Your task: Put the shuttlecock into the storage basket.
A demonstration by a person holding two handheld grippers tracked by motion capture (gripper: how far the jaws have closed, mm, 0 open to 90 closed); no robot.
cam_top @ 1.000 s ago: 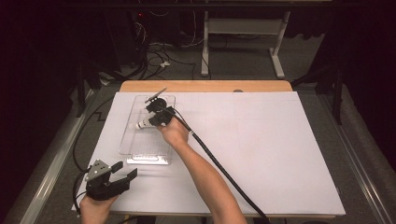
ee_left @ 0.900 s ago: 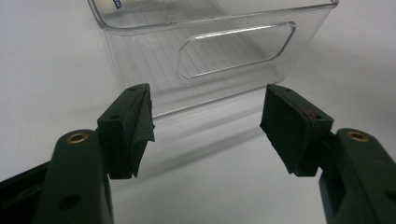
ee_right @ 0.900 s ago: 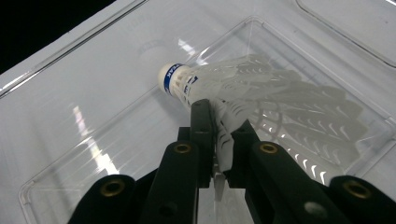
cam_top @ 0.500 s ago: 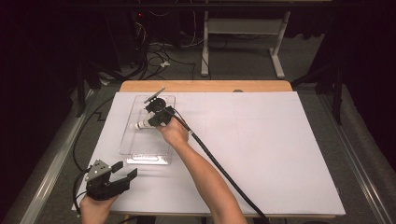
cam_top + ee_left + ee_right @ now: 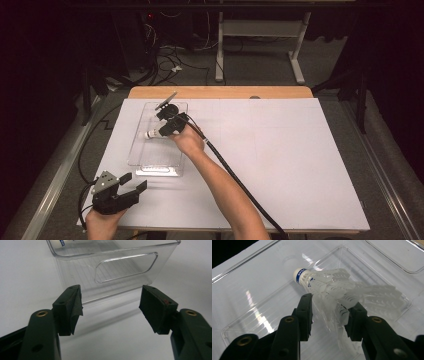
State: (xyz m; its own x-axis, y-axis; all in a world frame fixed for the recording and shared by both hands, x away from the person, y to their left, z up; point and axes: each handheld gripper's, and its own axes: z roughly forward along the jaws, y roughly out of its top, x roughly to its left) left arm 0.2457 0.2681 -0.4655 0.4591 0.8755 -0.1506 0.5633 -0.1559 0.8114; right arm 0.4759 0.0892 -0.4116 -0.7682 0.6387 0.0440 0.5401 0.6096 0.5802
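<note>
A white plastic shuttlecock with a blue band at its cork lies tilted inside a clear plastic bin on the left of the table. My right gripper reaches into the bin; its jaws have just been opening, and the shuttlecock's blurred skirt sits loosely between them. In the high view the right gripper is over the bin's far half, with the shuttlecock at its tip. My left gripper rests near the table's front left corner, open and empty. In its own view the left gripper faces the bin's handle wall.
A white sheet covers the table, and a wooden edge shows at the far side. The right gripper's black cable runs along the forearm to the front edge. A metal rail lines the left side. A desk frame stands beyond.
The right gripper's jaws have spread a little around the shuttlecock. Both hands have stayed where they were.
</note>
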